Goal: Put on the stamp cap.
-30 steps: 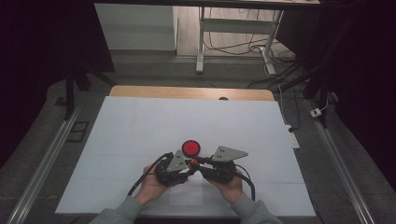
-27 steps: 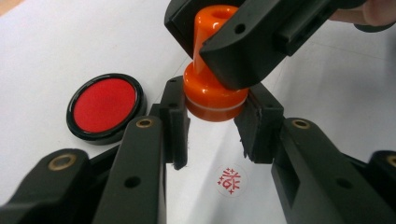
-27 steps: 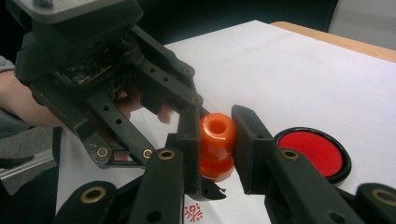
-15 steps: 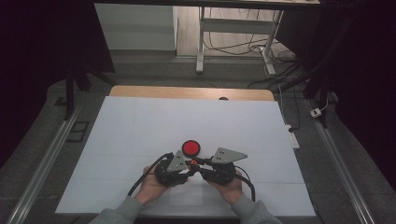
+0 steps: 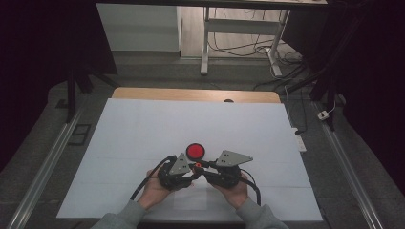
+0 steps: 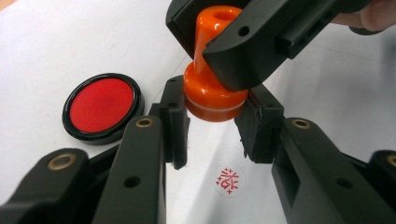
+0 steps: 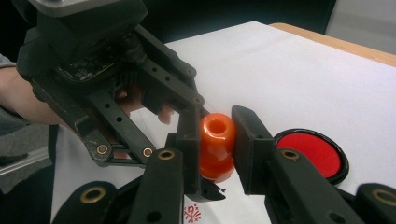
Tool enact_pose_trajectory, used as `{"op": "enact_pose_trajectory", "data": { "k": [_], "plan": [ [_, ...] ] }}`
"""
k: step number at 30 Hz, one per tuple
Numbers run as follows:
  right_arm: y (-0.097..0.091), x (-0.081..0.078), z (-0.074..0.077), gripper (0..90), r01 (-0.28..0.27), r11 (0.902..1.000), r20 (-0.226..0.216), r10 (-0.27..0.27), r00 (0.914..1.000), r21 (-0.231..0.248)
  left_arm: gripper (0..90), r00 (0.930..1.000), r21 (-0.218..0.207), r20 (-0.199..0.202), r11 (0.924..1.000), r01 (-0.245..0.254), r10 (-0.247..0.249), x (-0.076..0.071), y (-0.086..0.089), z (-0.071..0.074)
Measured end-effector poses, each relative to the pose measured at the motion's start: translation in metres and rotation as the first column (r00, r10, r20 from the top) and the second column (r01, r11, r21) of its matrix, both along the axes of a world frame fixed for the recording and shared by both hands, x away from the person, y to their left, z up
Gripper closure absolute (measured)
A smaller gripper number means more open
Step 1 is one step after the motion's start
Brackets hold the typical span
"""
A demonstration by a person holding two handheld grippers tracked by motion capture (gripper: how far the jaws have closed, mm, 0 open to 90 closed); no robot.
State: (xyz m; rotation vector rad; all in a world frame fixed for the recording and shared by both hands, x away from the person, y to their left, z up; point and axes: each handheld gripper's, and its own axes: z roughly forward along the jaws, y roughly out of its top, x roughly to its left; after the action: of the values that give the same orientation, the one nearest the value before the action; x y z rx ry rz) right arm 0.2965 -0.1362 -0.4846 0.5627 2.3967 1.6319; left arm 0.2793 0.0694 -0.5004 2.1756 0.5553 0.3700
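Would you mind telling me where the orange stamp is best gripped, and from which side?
Probably by two parts at once, as shown: the left gripper pinches the orange stamp's wide round base from the sides, and the right gripper clamps the narrower handle above it. The stamp stands upright above the paper, beside the red ink pad, so level approaches from opposite sides suit its waisted shape.

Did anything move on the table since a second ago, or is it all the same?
Nothing visibly changed. Both grippers, the left gripper and the right gripper, stay shut on the orange stamp, held just above the paper. The red ink pad and the red stamp mark lie where they were.
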Motion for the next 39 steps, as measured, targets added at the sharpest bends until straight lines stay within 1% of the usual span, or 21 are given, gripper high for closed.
{"op": "enact_pose_trajectory", "data": {
  "k": [2,6,11,22,31,34,39],
  "plan": [
    [-0.0005,0.0006,-0.0004,72.3,0.001,1.0,-0.008,-0.001,1.0,-0.003,64.9,1.0,0.002,0.0,1.0,0.002,-0.002,0.0001,0.0,-0.0005],
    [-0.0012,0.0009,0.0,72.3,0.003,1.0,-0.01,-0.003,0.9999,0.006,64.8,1.0,-0.011,0.007,0.9999,0.001,-0.001,0.0002,0.0003,-0.0007],
    [-0.0002,0.0017,-0.001,72.1,0.01,1.0,-0.013,-0.01,0.9999,0.002,64.5,1.0,-0.018,0.0,0.9998,-0.001,0.001,0.0017,0.0011,-0.0031],
    [-0.0005,0.0014,-0.0007,72.1,0.014,0.9999,-0.007,-0.014,0.9999,0.005,64.1,0.9999,-0.035,-0.01,0.9994,-0.004,0.004,0.0023,0.0013,-0.0037],
    [-0.0003,0.0015,-0.0013,72.0,0.013,0.9999,-0.008,-0.013,0.9999,0.005,63.1,0.9998,-0.038,-0.021,0.9993,-0.004,0.003,0.0033,0.0014,-0.0046],
    [-0.0001,0.0015,-0.0015,72.1,0.012,0.9999,-0.008,-0.012,0.9999,0.007,61.7,0.9996,-0.036,-0.027,0.9993,-0.003,0.002,0.0036,0.0009,-0.0052],
    [0.0004,0.0013,-0.0015,72.0,0.009,0.9999,-0.007,-0.009,0.9999,0.007,56.2,0.9994,-0.028,-0.033,0.9996,-0.006,0.005,0.0044,0.0,-0.0067]
  ]
}}
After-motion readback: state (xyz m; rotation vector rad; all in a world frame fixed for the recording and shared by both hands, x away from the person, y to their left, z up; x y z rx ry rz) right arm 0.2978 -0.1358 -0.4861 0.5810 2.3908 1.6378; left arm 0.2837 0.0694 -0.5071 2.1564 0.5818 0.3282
